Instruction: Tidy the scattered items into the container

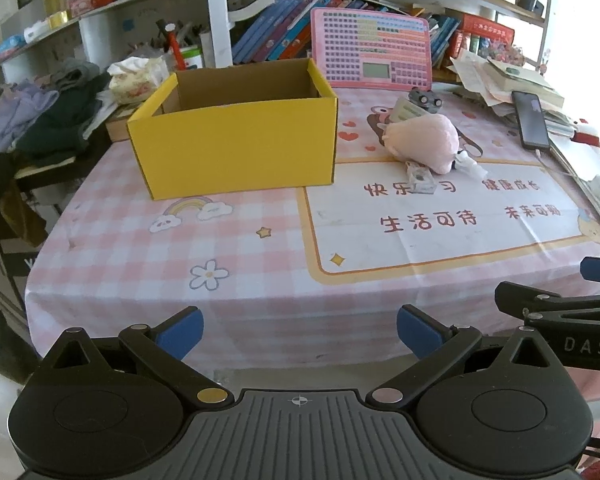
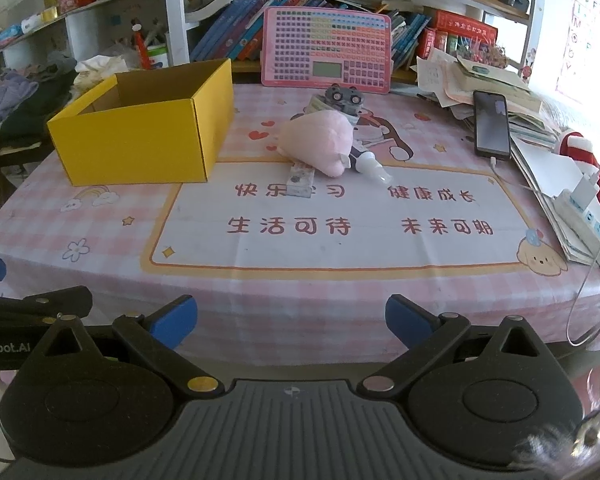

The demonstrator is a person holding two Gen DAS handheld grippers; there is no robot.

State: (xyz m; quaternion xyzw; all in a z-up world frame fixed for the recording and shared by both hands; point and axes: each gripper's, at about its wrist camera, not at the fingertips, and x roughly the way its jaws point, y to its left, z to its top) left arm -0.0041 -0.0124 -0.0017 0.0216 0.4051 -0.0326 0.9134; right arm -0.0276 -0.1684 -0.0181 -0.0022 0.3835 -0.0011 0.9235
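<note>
An open yellow cardboard box [image 1: 236, 148] [image 2: 140, 140] stands on the pink checked tablecloth, left of a small heap of items. The heap holds a pink plush toy [image 1: 424, 140] [image 2: 320, 142], a grey toy car [image 1: 425, 100] [image 2: 344, 98] behind it, a small clear flat packet [image 1: 420, 178] [image 2: 300, 180] in front, and a small white bottle [image 1: 470, 164] [image 2: 370, 166] at its right. My left gripper [image 1: 300, 330] is open at the table's near edge, far from the heap. My right gripper [image 2: 292, 320] is open too, beside it, holding nothing.
A pink keyboard-like learning board [image 1: 374, 50] leans on books at the back. A phone [image 2: 491, 124] on a cable lies on stacked papers at the right, with a white power strip [image 2: 588, 216] near the right edge. Clothes [image 1: 40, 120] are piled left of the table.
</note>
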